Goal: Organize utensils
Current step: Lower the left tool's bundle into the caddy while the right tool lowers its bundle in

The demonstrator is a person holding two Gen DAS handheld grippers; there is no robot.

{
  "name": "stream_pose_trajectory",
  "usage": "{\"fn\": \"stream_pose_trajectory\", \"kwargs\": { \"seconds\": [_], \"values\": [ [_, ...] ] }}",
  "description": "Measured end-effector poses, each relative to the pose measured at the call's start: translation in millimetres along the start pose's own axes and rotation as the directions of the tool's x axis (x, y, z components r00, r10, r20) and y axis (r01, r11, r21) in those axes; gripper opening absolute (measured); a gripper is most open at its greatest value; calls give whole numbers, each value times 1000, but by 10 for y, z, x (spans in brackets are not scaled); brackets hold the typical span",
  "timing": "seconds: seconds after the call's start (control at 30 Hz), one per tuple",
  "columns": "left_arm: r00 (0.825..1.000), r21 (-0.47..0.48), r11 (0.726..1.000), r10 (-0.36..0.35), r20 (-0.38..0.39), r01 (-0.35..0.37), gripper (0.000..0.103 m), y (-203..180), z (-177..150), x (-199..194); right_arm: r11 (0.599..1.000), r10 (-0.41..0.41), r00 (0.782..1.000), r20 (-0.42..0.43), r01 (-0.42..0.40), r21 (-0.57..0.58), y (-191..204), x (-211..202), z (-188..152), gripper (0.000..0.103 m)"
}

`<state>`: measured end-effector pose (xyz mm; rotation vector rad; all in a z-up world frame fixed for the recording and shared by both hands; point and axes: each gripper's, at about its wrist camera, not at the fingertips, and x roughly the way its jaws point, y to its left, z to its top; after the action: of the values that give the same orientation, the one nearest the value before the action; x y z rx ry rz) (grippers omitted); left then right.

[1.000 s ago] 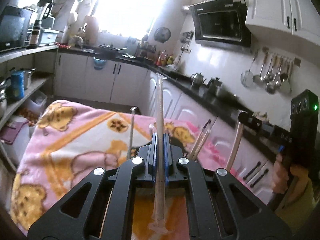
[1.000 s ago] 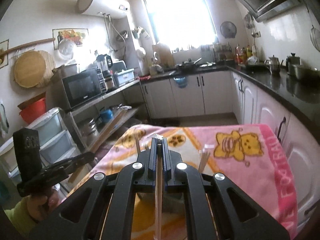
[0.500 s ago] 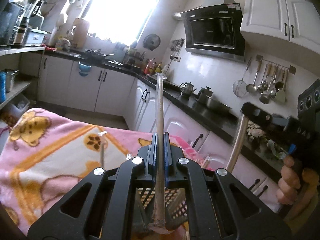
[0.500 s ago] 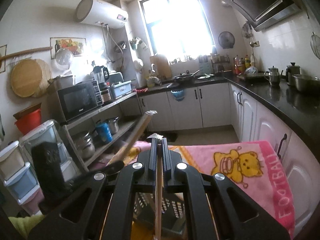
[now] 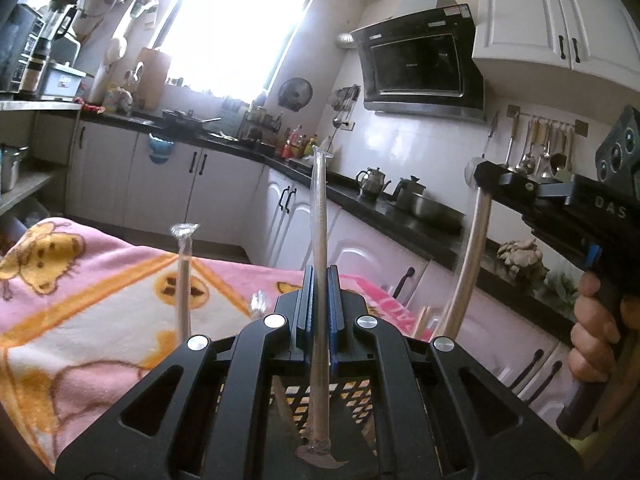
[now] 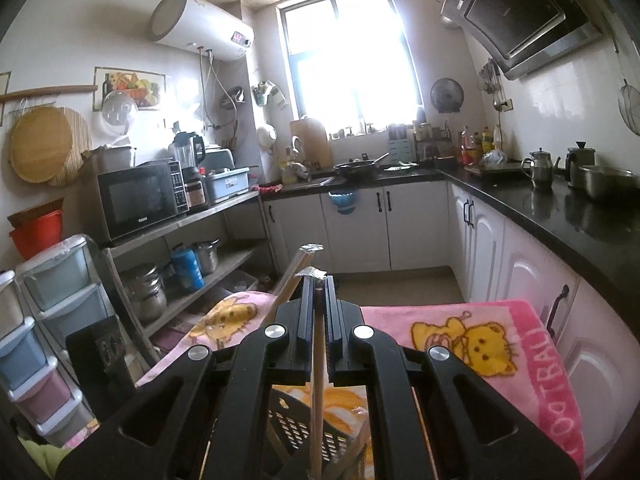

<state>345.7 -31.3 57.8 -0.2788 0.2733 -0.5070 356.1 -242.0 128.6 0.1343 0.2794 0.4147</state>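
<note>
My left gripper (image 5: 320, 274) is shut on a pair of chopsticks in a clear wrapper (image 5: 319, 216), held upright over a black perforated basket (image 5: 352, 400). Two more wrapped chopsticks (image 5: 184, 280) stand up from the basket's left side. To the right, the right gripper (image 5: 482, 174) grips another wrapped pair (image 5: 466, 264), which slants down toward the basket. In the right wrist view, my right gripper (image 6: 318, 282) is shut on that pair (image 6: 318, 360) above the basket (image 6: 296, 420). The left gripper's pair (image 6: 298, 268) slants in just left of the fingers.
The basket sits on a pink bear-print blanket (image 5: 80, 300) (image 6: 480, 344) covering the table. A black countertop with white cabinets (image 6: 520, 240) runs along the right. A shelf with a microwave (image 6: 140, 196) and plastic drawers (image 6: 48, 320) stand to the left. A hand (image 5: 596, 340) holds the right gripper.
Both grippers have moved over the basket, still holding their chopsticks. In the left wrist view the blanket has slid left and down, and the basket now lies beneath the fingers.
</note>
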Motion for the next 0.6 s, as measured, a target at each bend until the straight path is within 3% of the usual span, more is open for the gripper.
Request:
{"fn": "stream_pose_trajectory", "kwargs": {
  "seconds": [0.6],
  "values": [
    [999, -1, 999, -37, -18, 37, 1, 185, -213, 44, 1000, 0, 997, -71, 1, 13, -33, 192, -425, 5]
  ]
}}
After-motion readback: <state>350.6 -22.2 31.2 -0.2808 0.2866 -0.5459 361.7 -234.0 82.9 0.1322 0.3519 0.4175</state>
